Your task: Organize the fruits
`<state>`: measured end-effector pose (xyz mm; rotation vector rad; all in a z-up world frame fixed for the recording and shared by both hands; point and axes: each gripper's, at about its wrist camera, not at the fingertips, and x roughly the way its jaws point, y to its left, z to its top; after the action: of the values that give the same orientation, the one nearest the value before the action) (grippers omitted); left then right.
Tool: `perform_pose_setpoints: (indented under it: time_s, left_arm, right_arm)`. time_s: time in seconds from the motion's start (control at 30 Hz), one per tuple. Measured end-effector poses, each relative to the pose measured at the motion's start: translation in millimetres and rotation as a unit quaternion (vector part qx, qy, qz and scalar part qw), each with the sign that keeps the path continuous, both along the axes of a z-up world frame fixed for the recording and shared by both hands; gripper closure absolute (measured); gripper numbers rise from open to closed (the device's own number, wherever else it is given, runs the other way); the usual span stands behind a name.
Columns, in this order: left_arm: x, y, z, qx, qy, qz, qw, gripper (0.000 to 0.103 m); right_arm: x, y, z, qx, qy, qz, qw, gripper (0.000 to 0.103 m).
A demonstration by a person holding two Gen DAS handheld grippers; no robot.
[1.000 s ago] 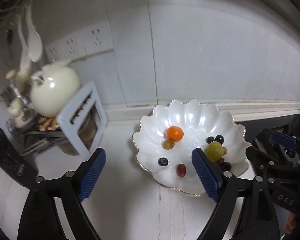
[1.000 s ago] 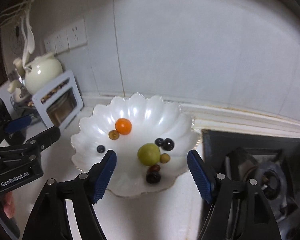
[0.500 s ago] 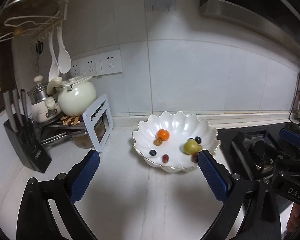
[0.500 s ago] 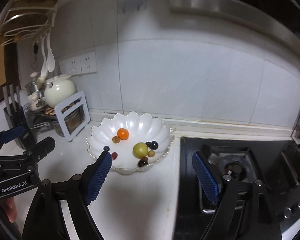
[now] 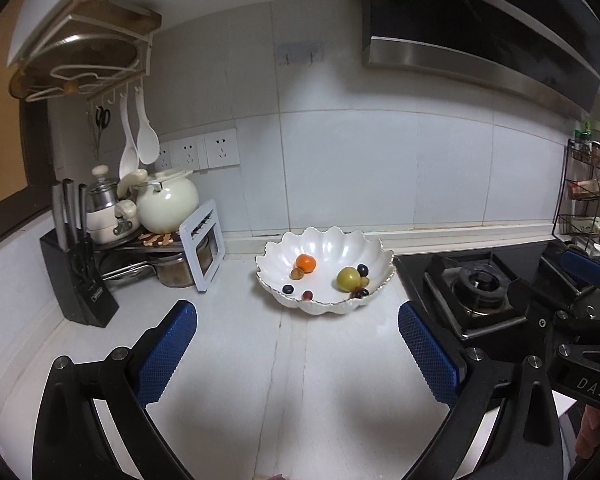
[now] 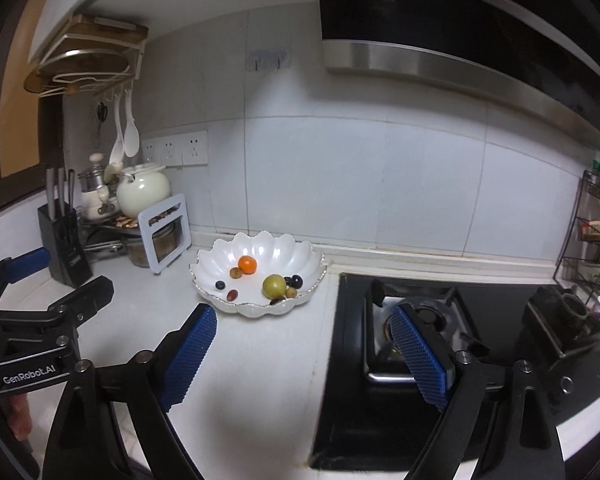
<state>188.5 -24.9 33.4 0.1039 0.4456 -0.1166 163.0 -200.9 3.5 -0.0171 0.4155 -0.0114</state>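
Observation:
A white scalloped bowl stands on the white counter near the wall. In it lie an orange fruit, a green fruit and several small dark and brown fruits. My left gripper hangs well back from the bowl, its jaws opening wide, with nothing between them. My right gripper is also far back, over the counter's edge by the stove, its jaws opening, nothing between them. Each gripper shows at the edge of the other's view.
A gas stove lies right of the bowl. At the left stand a knife block, a cream pot on a rack and a white frame. A spice rack is at the far right.
Both grippers have pulled back and up from the bowl, which now looks small and far. Both pairs of jaws have spread wider. The fruits lie as before.

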Motion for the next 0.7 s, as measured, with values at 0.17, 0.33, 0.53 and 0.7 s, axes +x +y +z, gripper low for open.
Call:
perform_pose_setpoints:
  time_s: [0.17,0.33,0.53,0.7]
  left_arm:
    - [-35.1,-3.0,3.5,0.004,-0.009,-0.002,1.0,0.0]
    - [-61.3,-7.4,3.8,0.006,-0.008,-0.01,0.9999,0.0]
    - [-90.5,-8.3,5.7,-0.004,-0.009,-0.017,0.9998,0.0]
    - [-106.8,-7.1,5.5,-0.008,-0.008,-0.015,0.9998,0.0]
  right_arm:
    - [-33.5,-0.3,3.2,0.003,-0.009,0.004,1.0,0.012]
    - [-65.2,-3.5,4.9,0.003,-0.018,-0.001,1.0,0.012]
    - [-94.5,-8.4,6.3,0.008,-0.025,-0.005,1.0,0.012]
    - [-111.6,-9.0,4.3,0.009,-0.025,-0.01,1.0,0.012]
